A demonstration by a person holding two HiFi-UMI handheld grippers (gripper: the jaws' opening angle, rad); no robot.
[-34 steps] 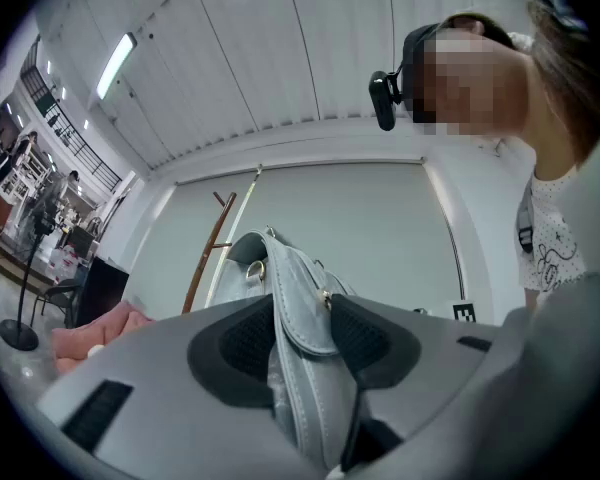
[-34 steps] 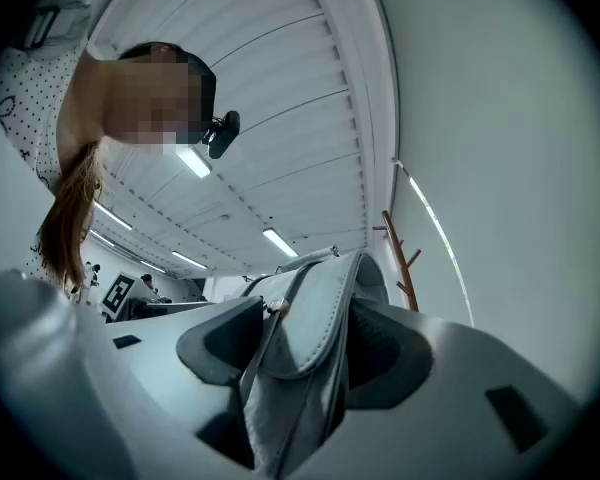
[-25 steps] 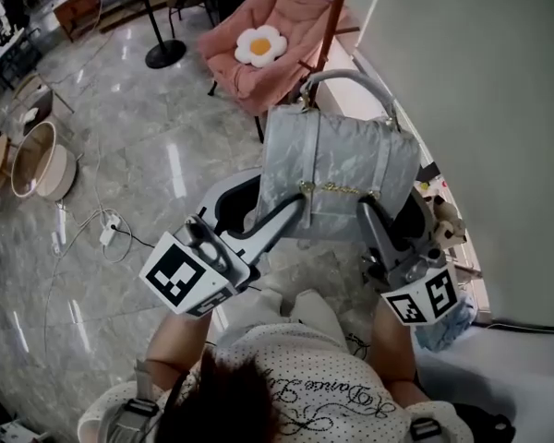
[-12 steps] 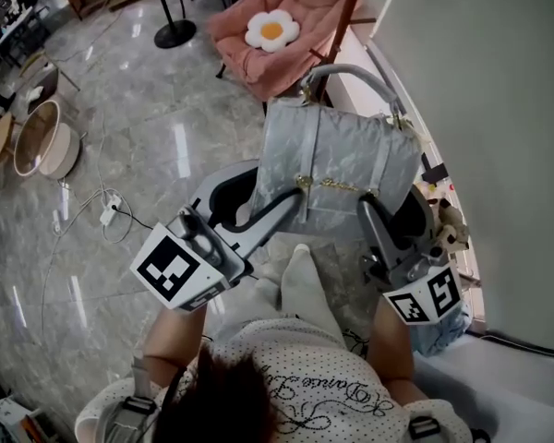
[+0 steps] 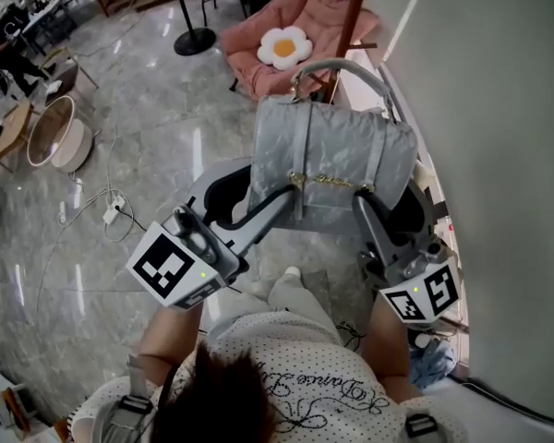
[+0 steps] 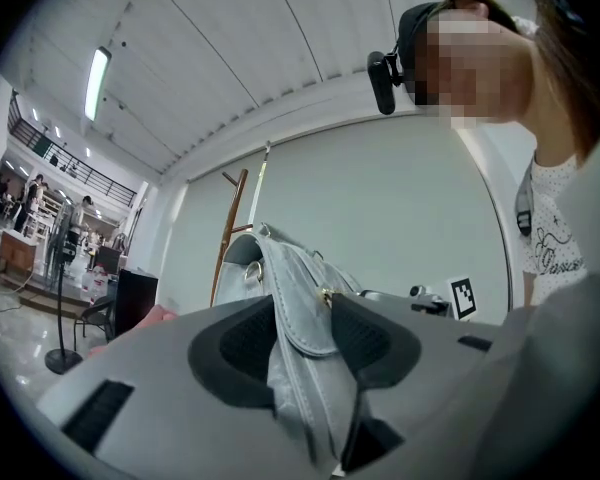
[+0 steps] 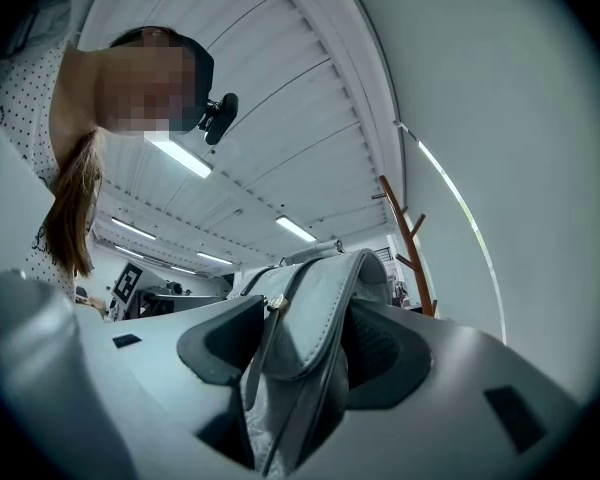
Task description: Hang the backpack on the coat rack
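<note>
A grey quilted backpack (image 5: 337, 155) with a curved top handle (image 5: 346, 67) is held up in front of the person. My left gripper (image 5: 279, 201) is shut on its left lower edge, and my right gripper (image 5: 362, 203) is shut on its right lower edge. In the left gripper view the backpack's flap (image 6: 295, 313) is pinched between the dark pads. The right gripper view shows the backpack's edge (image 7: 315, 343) clamped the same way. The brown wooden coat rack (image 5: 353, 12) stands just beyond the handle by the wall, and its pole and pegs (image 7: 408, 243) rise ahead.
A pink chair (image 5: 300, 26) with a flower cushion (image 5: 286, 46) stands behind the rack. A white wall (image 5: 499, 137) runs along the right. Cables and a power strip (image 5: 111, 212) lie on the marble floor at left, near a round basket (image 5: 60, 137) and a black stand base (image 5: 194, 40).
Both grippers carried the backpack forward toward the rack; the pink chair and rack now sit closer. The grips look unchanged.
</note>
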